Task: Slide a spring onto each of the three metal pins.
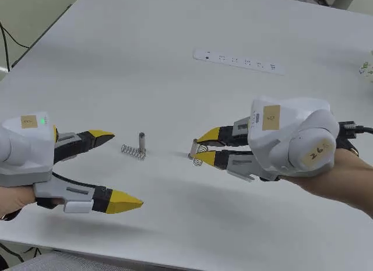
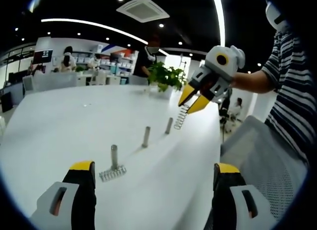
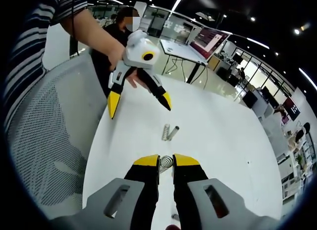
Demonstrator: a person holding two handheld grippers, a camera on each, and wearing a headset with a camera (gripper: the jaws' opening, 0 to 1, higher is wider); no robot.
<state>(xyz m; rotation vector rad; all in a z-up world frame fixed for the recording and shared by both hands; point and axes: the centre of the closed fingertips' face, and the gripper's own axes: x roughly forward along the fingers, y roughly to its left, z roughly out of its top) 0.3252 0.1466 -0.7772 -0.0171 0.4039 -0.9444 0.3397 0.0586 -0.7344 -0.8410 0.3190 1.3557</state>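
My right claw (image 1: 202, 148) is clamped on a spring (image 2: 181, 117), held just beside the right pin (image 1: 194, 148). My left claw (image 1: 116, 169) hangs open and empty. A second spring (image 1: 133, 151) lies on the table (image 1: 175, 78) just beside the left pin (image 1: 141, 141). The middle pin (image 2: 146, 136) is bare too, so I judge all three are yet to do. There is wide room on the far side, but the near edge sits close.

Yellow-tipped white grippers (image 1: 125, 168) (image 1: 199, 148), striped sleeve (image 2: 290, 71)
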